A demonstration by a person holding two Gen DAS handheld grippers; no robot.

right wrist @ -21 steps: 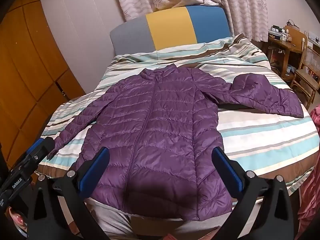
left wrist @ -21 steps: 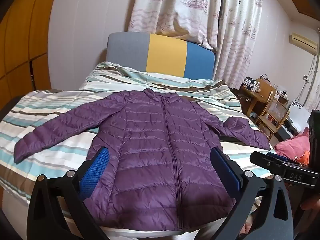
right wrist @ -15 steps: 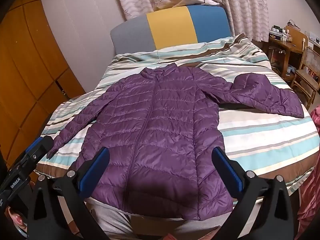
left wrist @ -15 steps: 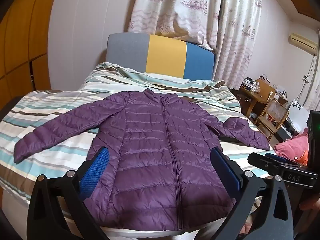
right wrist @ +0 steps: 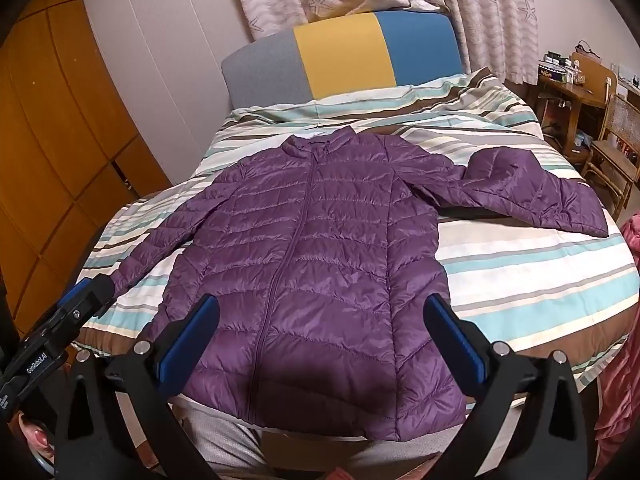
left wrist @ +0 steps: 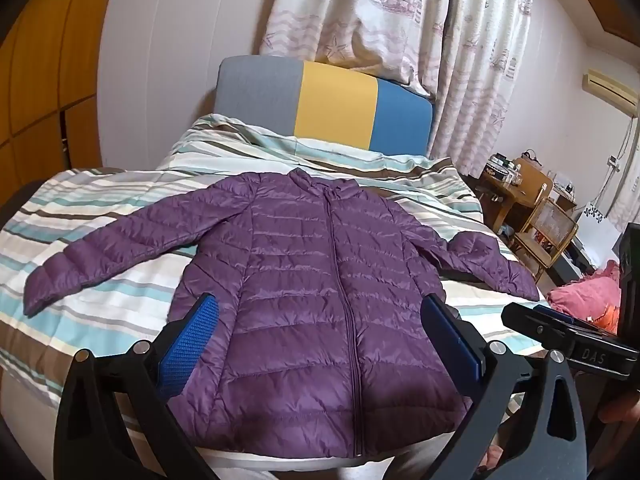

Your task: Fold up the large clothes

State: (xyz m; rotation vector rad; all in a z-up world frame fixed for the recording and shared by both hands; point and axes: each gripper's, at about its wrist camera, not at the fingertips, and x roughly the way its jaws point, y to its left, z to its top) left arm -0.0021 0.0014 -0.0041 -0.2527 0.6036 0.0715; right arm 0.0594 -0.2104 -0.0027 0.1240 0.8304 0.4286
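Both sets of jaws stand wide apart and hold nothing. Seen from its own camera, the left gripper hangs above the near edge of the bed, its blue pads framing the lower half of the jacket without touching it. The right gripper hangs likewise over the hem, its pads apart from the cloth.

A purple quilted jacket lies flat on its back, zipped, in the middle of the bed, collar toward the headboard and hem at the near edge, just over it. One sleeve runs out straight toward the left edge of the bed; its cuff lies near that edge. The other sleeve bends at the elbow and reaches to the right edge, the cuff lying close to the corner.

In the right wrist view the left gripper shows at the lower left, near the left cuff but apart from it; in the left wrist view the right gripper shows at the right, beyond the right edge of the bed.

A striped cover of teal, cream and brown lies on the bed. Its headboard has grey, yellow and blue panels. Curtains hang behind it. A wooden desk and chair stand beyond the right edge, and a wardrobe stands on the left. Something pink lies by the right edge.
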